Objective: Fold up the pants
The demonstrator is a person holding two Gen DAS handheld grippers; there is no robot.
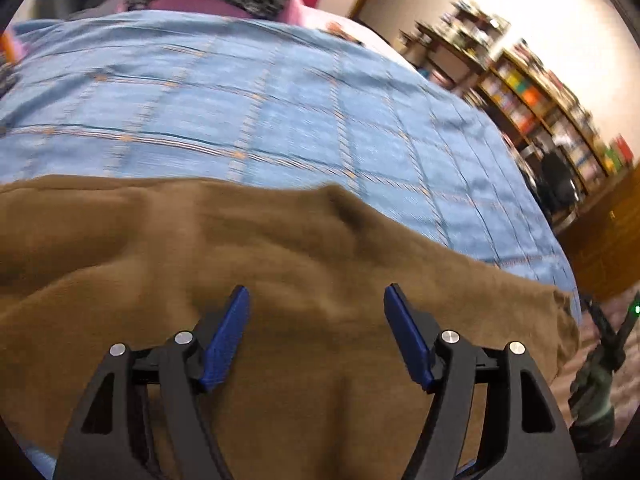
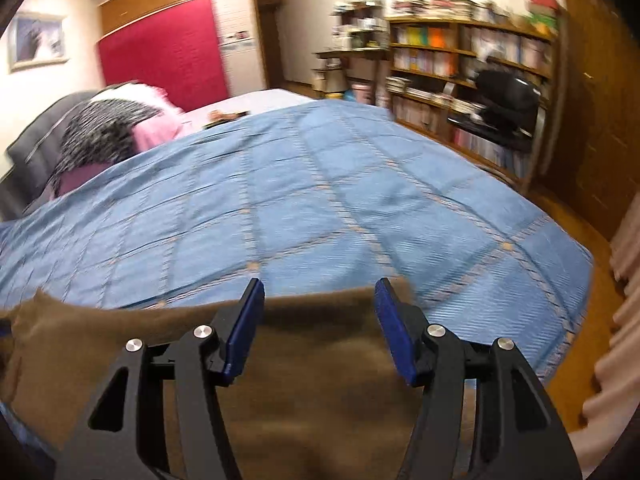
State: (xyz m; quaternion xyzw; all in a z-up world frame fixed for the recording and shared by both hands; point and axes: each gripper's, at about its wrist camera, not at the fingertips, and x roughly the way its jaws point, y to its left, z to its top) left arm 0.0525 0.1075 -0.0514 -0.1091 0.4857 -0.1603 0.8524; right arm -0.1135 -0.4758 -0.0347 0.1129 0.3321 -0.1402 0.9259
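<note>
The left tongs (image 1: 316,300) are seen spread wide above the brown pants (image 1: 280,264), with nothing pinched between the blue pads (image 1: 226,340); only cloth lying beneath the gap is visible. The right tongs (image 2: 318,294) are likewise parted, and the brown pants (image 2: 320,364) are seen under and between the pads (image 2: 244,328) without being pressed by them. Whether either pair of tips brushes the fabric cannot be told.

The pants are spread on the near part of a bed, over a blue checked bedspread (image 1: 260,96), with a far edge running roughly across both views and a corner showing at the right of the left wrist view. The cloth is judged to be soft, light and limp: shallow rolls and a raised wrinkle are seen in it, so it is expected to sag and drape when lifted and to drag any layer beneath it. A thick, slightly fuzzy weave is suggested, so slipping from the pads seems unlikely. Hold is best taken at an edge or corner, with all layers gathered, and at two well-separated points so the fold stays square.

Much is cut off: the near part of the garment is hidden by the tongs' arms, and waistband and leg ends cannot be told apart. How many layers lie stacked cannot be made out. Motion blur softens the bedspread and the bookshelves (image 2: 460,64) beyond.
</note>
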